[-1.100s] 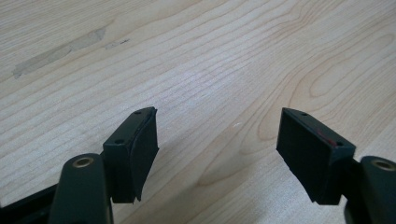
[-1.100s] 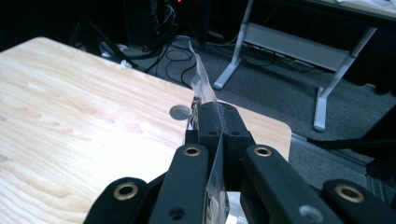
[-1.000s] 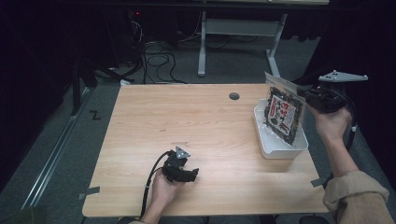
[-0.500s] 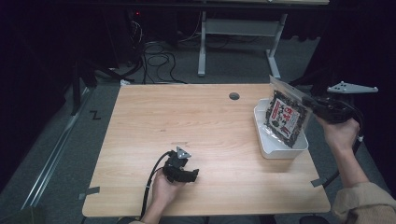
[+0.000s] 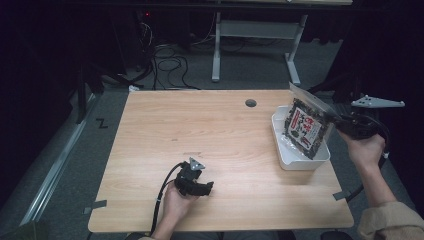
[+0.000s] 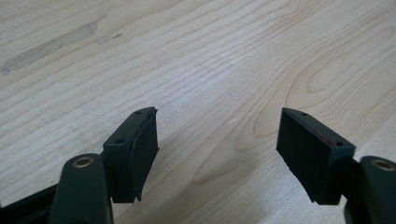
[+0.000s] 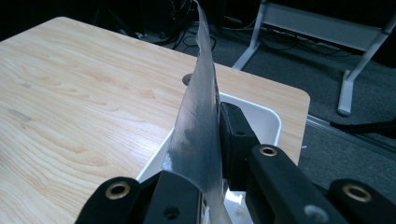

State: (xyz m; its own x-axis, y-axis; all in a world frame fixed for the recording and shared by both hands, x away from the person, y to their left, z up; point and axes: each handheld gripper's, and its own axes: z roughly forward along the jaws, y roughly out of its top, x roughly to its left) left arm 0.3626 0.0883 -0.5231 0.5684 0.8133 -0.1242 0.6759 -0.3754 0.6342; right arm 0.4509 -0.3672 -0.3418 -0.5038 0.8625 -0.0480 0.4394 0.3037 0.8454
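Observation:
A dark snack bag (image 5: 306, 129) with a printed label and a clear top edge leans tilted over the white tray (image 5: 300, 162) at the table's right edge, its lower end inside the tray. My right gripper (image 5: 336, 120) is shut on the bag's clear upper edge (image 7: 201, 93). The jaws have just been opening a little, but the film is still pinched between the pads (image 7: 212, 140). My left gripper (image 5: 202, 186) rests low on the table near the front edge. Its jaws (image 6: 217, 144) stand apart over bare wood with nothing between them.
The wooden table (image 5: 210, 130) has a round cable hole (image 5: 250, 103) at the back. The tray's white rim (image 7: 261, 114) sits close to the table's right edge. Cables and a desk frame (image 5: 260, 30) lie on the floor beyond.
My right hand has moved right and down, bringing the bag lower into the tray and tilting it more. The left hand and its gripper have not moved.

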